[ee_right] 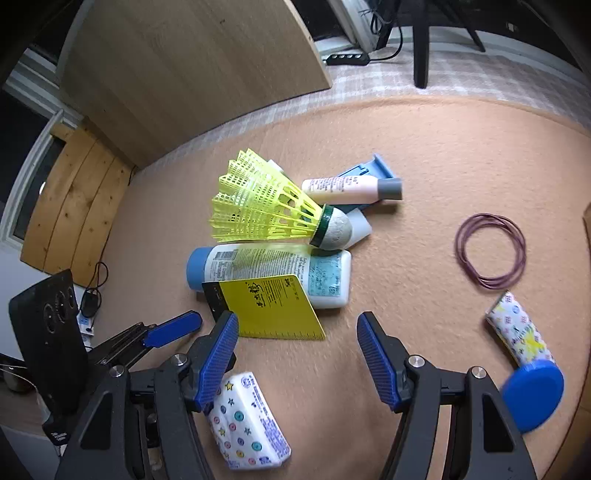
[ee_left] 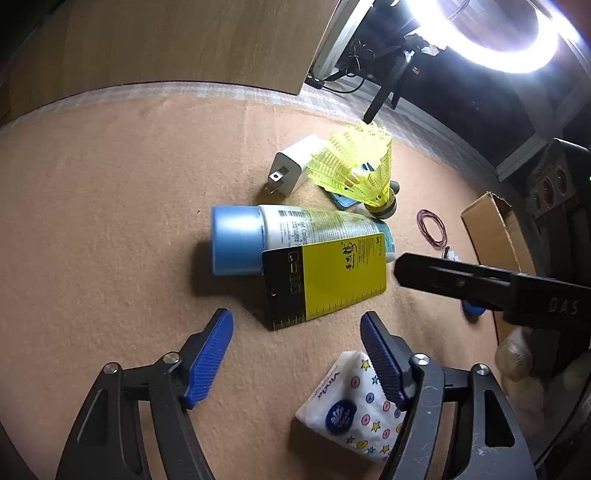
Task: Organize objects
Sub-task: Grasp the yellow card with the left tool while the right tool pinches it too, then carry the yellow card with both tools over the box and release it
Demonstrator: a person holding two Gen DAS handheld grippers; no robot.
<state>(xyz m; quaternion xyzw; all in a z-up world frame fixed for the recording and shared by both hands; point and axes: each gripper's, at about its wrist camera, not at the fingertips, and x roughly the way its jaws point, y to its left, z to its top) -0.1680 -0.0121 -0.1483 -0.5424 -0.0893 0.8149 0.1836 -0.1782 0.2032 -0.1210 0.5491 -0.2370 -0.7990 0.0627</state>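
Both sets of jaws spread wide, grasping nothing: left gripper (ee_left: 296,354) low over the tan felt worktop (ee_left: 110,221), just short of the yellow-and-black card (ee_left: 325,282); right gripper (ee_right: 297,356) likewise released, hovering near the same card (ee_right: 264,308). At mid-worktop, a heap: white bottle with blue cap (ee_left: 295,236) on its side, the card leaning across it; beyond that, toward the far edge, a yellow shuttlecock (ee_right: 266,208) with its cork tip against the bottle (ee_right: 269,273), a white charger plug (ee_left: 291,168), a small pinkish tube with grey cap (ee_right: 351,189) lying over a light-blue object (ee_right: 373,171) of unclear kind. Well apart to the right of the heap, a loose coil of maroon rubber bands (ee_right: 490,251) flat on the felt. Nearer the right edge, a patterned tube with blue cap (ee_right: 524,347) on its side, and past it a brown cardboard box (ee_left: 491,229) with flap open. By the near edge, a tissue pack with star print (ee_left: 354,406), partly under the left gripper's right finger; in the right wrist view, same pack (ee_right: 247,424) just beneath the right gripper's left finger. Behind the far edge, a wooden board (ee_right: 192,70) standing upright and a glowing ring light (ee_left: 506,33).
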